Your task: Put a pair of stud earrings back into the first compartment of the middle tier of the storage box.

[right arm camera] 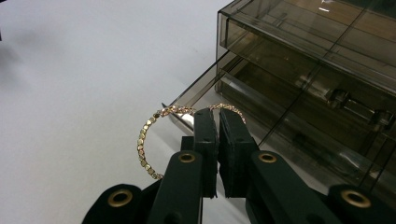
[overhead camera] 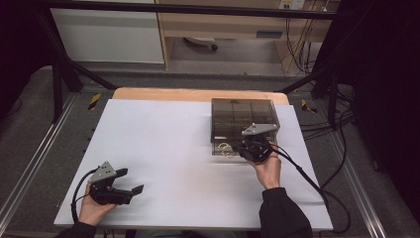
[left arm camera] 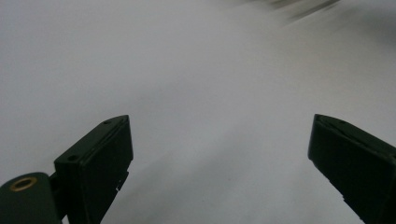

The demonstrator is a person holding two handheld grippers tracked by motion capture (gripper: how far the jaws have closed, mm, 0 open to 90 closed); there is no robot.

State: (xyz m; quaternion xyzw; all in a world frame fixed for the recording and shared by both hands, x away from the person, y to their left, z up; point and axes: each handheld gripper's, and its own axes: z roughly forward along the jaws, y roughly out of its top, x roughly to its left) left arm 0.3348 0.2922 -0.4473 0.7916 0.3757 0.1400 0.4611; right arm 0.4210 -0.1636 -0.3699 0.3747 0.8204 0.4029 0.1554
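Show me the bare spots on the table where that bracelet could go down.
The white sheet lies bare between the left gripper and the drawer box, and along the sheet's far left. It is crowded at the box's open bottom drawer, where the right gripper holds the bracelet.

- No text, label, brand, number or sign readable anywhere.
- Drawer box: smoky clear plastic, walls bare of print in high view and right gripper view.
- Table: plain white top, no markings.
- Yellow-black striped patches on floor rail beside table: stripes only, no lettering legible.
- Pale plate on the far cabinet: too small and blurred to read.
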